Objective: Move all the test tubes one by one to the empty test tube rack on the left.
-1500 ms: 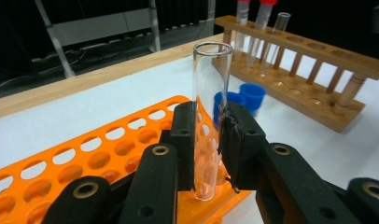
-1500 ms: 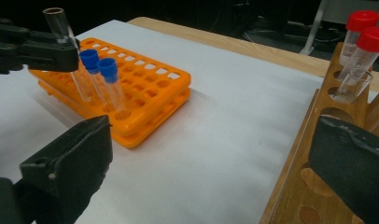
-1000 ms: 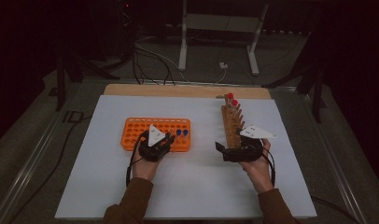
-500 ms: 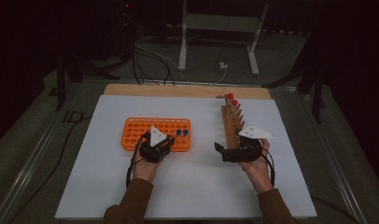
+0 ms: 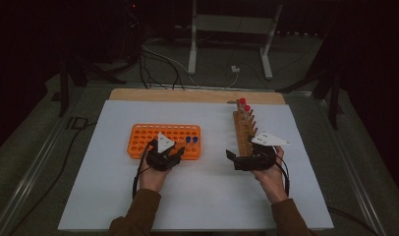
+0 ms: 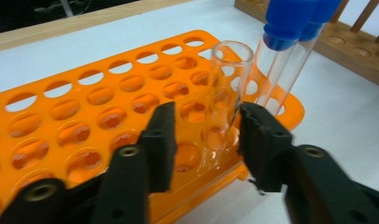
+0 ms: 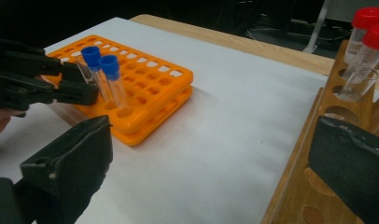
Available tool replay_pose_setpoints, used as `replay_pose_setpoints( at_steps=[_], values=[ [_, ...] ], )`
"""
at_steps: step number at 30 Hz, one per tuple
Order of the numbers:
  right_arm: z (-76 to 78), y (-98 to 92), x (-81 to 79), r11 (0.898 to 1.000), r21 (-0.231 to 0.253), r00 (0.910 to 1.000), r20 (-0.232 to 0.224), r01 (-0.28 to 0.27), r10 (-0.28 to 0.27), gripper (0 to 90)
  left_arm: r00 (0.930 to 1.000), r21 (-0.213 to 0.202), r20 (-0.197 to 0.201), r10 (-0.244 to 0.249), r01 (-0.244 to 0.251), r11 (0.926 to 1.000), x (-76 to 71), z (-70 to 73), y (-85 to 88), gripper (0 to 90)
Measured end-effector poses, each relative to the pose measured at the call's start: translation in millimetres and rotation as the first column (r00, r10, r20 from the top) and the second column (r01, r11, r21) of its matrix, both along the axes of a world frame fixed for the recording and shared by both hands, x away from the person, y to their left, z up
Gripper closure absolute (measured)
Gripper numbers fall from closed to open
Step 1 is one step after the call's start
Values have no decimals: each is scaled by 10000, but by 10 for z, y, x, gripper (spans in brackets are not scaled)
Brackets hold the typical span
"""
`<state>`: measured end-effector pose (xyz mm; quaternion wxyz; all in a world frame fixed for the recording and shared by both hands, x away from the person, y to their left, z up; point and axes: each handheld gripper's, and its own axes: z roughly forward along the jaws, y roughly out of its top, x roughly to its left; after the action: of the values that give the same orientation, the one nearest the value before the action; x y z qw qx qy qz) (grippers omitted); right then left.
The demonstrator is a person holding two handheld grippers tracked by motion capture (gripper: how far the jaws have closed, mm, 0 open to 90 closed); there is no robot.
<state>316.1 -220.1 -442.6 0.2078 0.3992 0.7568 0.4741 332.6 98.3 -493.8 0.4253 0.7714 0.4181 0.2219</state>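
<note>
On the white table sheet (image 5: pixel 207 196) in the high view, the left gripper (image 5: pixel 166 156) sits at the orange plastic tube rack (image 5: pixel 143 140) and the right gripper (image 5: pixel 244 160) beside the wooden tube stand (image 5: pixel 244 130). In the left gripper view, its jaws have just been opening, released around the uncapped clear glass tube (image 6: pixel 227 93) standing in a near-edge hole (one pad looks barely off it), so a careless pull-back could tip it against the two blue-capped tubes (image 6: pixel 283 60). The right gripper view shows its jaws wide apart and empty, straddling the stand's end, where a nudge could jostle the red-capped tubes (image 7: pixel 365 39).
</note>
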Motion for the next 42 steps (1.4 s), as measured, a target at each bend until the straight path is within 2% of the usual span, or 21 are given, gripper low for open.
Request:
replay_pose_setpoints(
  at_steps=[5, 9, 16, 18, 19, 22, 26, 30, 35, 38, 42],
  values=[
    [15, -29, 22, 9999, -5, 9999, 50, 118, -118, 4, 9998, -542, 126, 151, -144, 9984, -60, 75, 89, 373],
    [45, -45, 44, 9997, -25, 9997, 81, 229, -229, 4, 9997, -1196, 222, 142, -115, 9928, -142, 159, 197, 276],
    [112, -93, 129, 9987, -161, 9986, 218, 480, -476, 4, 9984, -1688, 488, 272, -186, 9855, -260, 275, 354, 246],
    [128, -103, 162, 9983, -194, 9983, 221, 549, -544, 4, 9988, -1792, 474, 105, -18, 9838, -281, 297, 385, 261],
    [136, -108, 180, 9981, -165, 9980, 228, 587, -583, 3, 9987, -1758, 512, 66, 26, 9844, -300, 306, 392, 289],
    [158, -124, 230, 9978, -119, 9977, 223, 649, -646, 3, 9987, -1536, 492, 159, -82, 9881, -340, 329, 399, 173],
    [179, -140, 309, 9967, -153, 9966, 210, 800, -796, 3, 9984, -1515, 515, 255, -174, 9883, -389, 347, 435, 116],
    [179, -172, 405, 9950, -179, 9951, 119, 984, -982, 4, 9978, -1721, 468, 466, -379, 9843, -432, 332, 493, 20],
    [162, -231, 530, 9921, -158, 9922, -49, 1248, -1249, 4, 9970, -1606, 534, 559, -467, 9859, -448, 303, 519, 3],
    [168, -257, 596, 9888, -138, 9889, -19, 1486, -1487, 34, 9967, -1534, 614, 523, -424, 9873, -450, 299, 505, 2],
    [152, -276, 692, 9858, -353, 9864, 2, 1645, -1645, 51, 9973, -1441, 608, 410, -318, 9891, -454, 287, 474, 3]
  ],
)
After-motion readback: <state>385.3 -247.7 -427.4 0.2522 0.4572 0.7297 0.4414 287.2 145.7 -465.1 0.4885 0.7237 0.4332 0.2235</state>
